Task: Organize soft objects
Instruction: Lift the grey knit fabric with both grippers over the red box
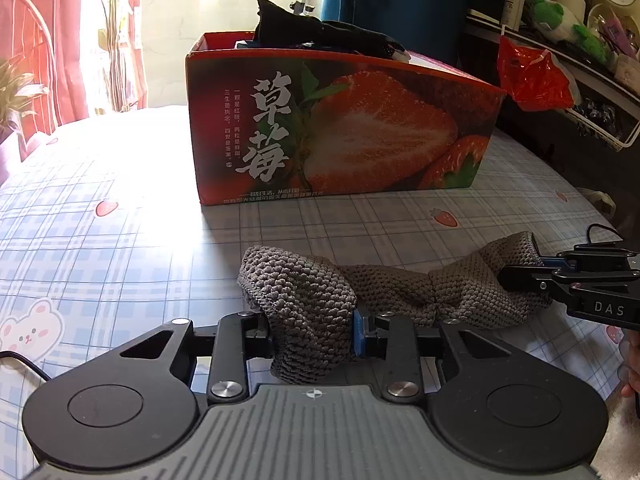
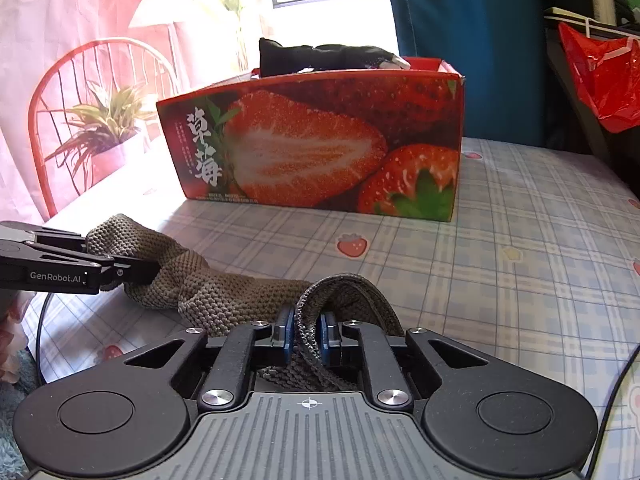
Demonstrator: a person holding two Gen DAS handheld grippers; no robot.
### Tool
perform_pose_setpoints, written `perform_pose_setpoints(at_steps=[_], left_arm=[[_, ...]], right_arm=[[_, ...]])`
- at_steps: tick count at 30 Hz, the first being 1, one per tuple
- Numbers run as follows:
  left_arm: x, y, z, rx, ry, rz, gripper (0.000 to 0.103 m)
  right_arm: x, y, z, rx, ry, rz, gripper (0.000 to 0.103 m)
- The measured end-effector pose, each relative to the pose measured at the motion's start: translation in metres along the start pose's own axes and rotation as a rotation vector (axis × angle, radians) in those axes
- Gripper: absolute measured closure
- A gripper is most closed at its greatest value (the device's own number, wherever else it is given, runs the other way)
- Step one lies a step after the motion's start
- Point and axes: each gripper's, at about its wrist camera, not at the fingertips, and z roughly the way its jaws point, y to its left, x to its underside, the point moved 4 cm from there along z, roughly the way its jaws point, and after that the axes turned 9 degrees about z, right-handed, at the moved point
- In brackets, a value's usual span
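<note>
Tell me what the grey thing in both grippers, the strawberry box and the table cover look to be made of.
Grey thing: knitted yarn, matte; looped stitches show and it sags between the left gripper and the right gripper, likely a sock.
Box: printed cardboard with a slight sheen; thin folded walls.
Table cover: smooth printed plaid, fabric or plastic sheet; I cannot tell which.

The grey knitted cloth sock looks rough and matt; the red strawberry-printed cardboard box looks smooth, slightly glossy.
</note>
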Motion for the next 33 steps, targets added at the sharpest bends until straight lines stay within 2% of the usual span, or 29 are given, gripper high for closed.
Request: perform_pose_setpoints(at_steps=[4,8,13,17,21,25,29,33], left_arm=[[-0.012,0.009,-0.006,0.002,-0.035,-0.013,0.072],[-0.042,0.018,-0.027,0.01,-0.116,-0.038,0.072],[-0.096,0.026,-0.046,0.017,-0.212,-0.024,0.072],[-0.14,0.035,-0.046,0.024,-0.252,-0.013,0.072],[-0.172,0.037,-0.025,0.005,-0.233,0.009,0.072],[-0.191,0.042,0.002,0.006,-0.195,-0.002,0.072],[-0.197,0.04,0.028,-0.004,-0.15,0.019,0.072],[-0.193,0.045,0.048,-0.013,-0.072,0.056,0.072]], right_arm=[[-0.013,0.003,-0.01,-0.028,-0.05,-0.011,0.093],[-0.041,0.006,-0.024,-0.045,-0.126,-0.042,0.093],[-0.098,0.01,-0.036,-0.056,-0.216,-0.086,0.093],[-0.144,0.012,-0.034,-0.053,-0.267,-0.123,0.093],[-0.181,0.016,-0.017,-0.029,-0.28,-0.167,0.093],[-0.204,0.014,0.01,-0.006,-0.253,-0.172,0.093],[-0.214,0.009,0.038,0.01,-0.193,-0.139,0.093],[-0.213,-0.001,0.067,0.02,-0.103,-0.103,0.093]])
